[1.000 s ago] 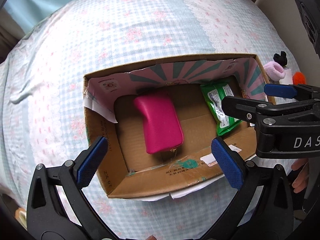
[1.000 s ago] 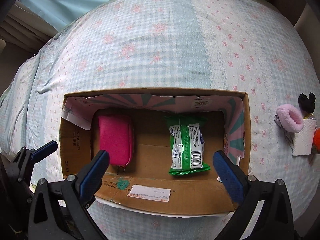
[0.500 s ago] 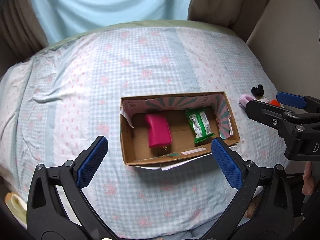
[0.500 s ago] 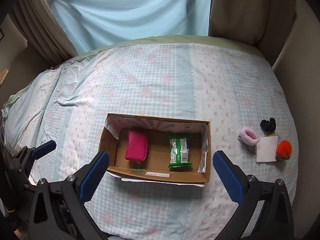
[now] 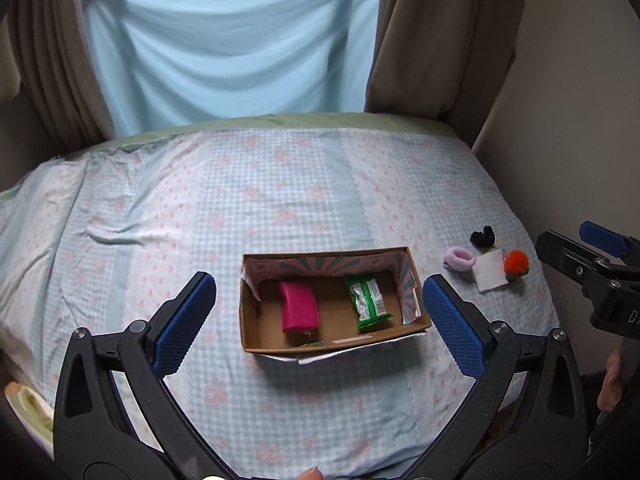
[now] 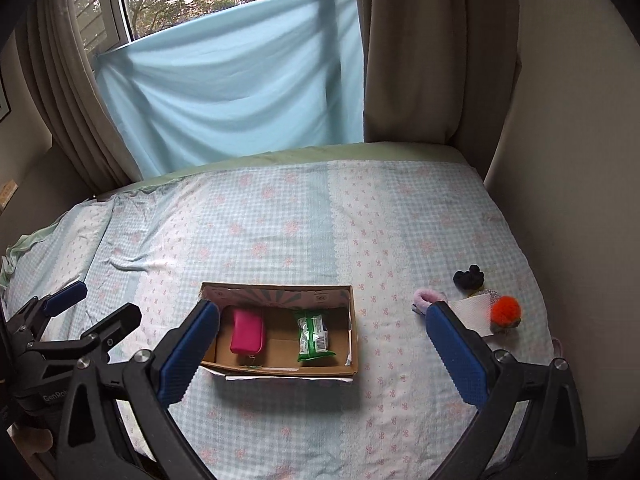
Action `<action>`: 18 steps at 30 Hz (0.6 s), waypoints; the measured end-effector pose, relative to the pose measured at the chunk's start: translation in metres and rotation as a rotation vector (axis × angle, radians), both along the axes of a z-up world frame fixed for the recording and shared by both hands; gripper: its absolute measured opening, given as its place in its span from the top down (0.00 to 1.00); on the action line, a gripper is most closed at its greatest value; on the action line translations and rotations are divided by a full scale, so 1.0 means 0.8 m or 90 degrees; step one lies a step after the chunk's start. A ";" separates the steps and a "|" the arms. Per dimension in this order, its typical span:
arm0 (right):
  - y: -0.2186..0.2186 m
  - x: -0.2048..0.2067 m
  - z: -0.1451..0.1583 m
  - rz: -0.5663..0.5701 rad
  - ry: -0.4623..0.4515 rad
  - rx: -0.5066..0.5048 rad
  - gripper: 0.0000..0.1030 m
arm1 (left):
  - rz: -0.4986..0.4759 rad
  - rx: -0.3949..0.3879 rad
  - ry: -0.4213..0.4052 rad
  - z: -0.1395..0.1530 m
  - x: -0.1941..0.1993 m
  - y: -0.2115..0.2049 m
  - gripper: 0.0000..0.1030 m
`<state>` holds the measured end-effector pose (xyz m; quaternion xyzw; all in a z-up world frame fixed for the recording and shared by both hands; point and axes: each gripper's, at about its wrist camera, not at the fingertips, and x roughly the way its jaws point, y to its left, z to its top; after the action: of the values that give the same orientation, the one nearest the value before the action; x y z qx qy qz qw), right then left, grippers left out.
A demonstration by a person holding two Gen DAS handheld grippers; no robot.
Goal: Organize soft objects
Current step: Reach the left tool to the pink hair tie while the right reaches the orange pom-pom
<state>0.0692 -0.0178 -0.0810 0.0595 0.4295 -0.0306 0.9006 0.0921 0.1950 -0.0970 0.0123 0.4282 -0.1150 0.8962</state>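
1. The blue-padded fingers (image 5: 185, 323) of the left gripper (image 5: 318, 322) are spread wide and hold nothing; the blue-padded fingers (image 6: 456, 350) of the right gripper (image 6: 323, 350) are likewise released and empty.
2. Between and just beyond the left fingers sits an open brown cardboard box (image 5: 256, 320) with a pink-and-teal printed lining, resting on the bed's blue-and-white checked sheet (image 5: 280, 184) with pink flowers.
3. Inside the box, toward the left finger, lies a smooth magenta rectangular pouch (image 5: 299, 307), flat on the floor of the box.
4. Toward the right finger, apart from the pouch, lies a green plastic tissue pack (image 5: 367, 300) with a white label, also inside the box.
5. Beyond the right gripper's right finger, outside the box on the sheet, a small cluster lies close together: a fluffy pale pink hair scrunchie (image 6: 428, 296), a black scrunchie (image 6: 469, 275), a white folded paper square (image 6: 474, 312) and a fuzzy orange pom-pom (image 6: 505, 309).
6. In the left wrist view the right gripper shows at the right edge, with part of a person's hand (image 5: 610, 380) below it.
7. Behind the bed hang a light blue cloth (image 6: 240, 88) and beige curtains (image 6: 408, 48).
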 end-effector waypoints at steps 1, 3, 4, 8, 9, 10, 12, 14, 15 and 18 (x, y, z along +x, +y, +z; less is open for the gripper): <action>-0.013 -0.004 0.004 -0.011 -0.006 0.002 0.00 | -0.001 0.000 -0.006 0.004 -0.001 -0.008 0.00; -0.042 -0.014 0.009 -0.033 -0.016 0.003 0.00 | -0.005 -0.005 -0.017 0.009 -0.004 -0.027 0.00; -0.057 -0.018 0.011 -0.042 -0.020 0.002 0.00 | -0.007 -0.006 -0.021 0.011 -0.005 -0.037 0.00; -0.124 -0.034 0.010 -0.071 -0.034 -0.017 0.00 | -0.020 -0.016 -0.031 0.014 -0.009 -0.092 0.00; -0.141 -0.038 0.007 -0.073 -0.035 -0.019 0.00 | -0.021 -0.019 -0.034 0.014 -0.010 -0.107 0.00; -0.159 -0.041 0.002 -0.073 -0.035 -0.020 0.00 | -0.022 -0.024 -0.038 0.013 -0.012 -0.124 0.00; -0.192 -0.044 -0.010 -0.069 -0.032 -0.026 0.00 | -0.018 -0.028 -0.037 0.009 -0.012 -0.159 0.00; -0.225 -0.045 -0.023 -0.065 -0.030 -0.027 0.00 | -0.014 -0.039 -0.034 0.003 -0.012 -0.194 0.00; -0.240 -0.044 -0.031 -0.061 -0.029 -0.025 0.00 | -0.012 -0.046 -0.032 -0.002 -0.011 -0.211 0.00; -0.282 -0.039 -0.056 -0.051 -0.028 -0.028 0.00 | -0.005 -0.059 -0.023 -0.023 -0.006 -0.259 0.00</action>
<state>0.0378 -0.2431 -0.1256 0.0577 0.4058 -0.0750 0.9091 0.0871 -0.0121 -0.1151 -0.0251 0.4065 -0.1380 0.9028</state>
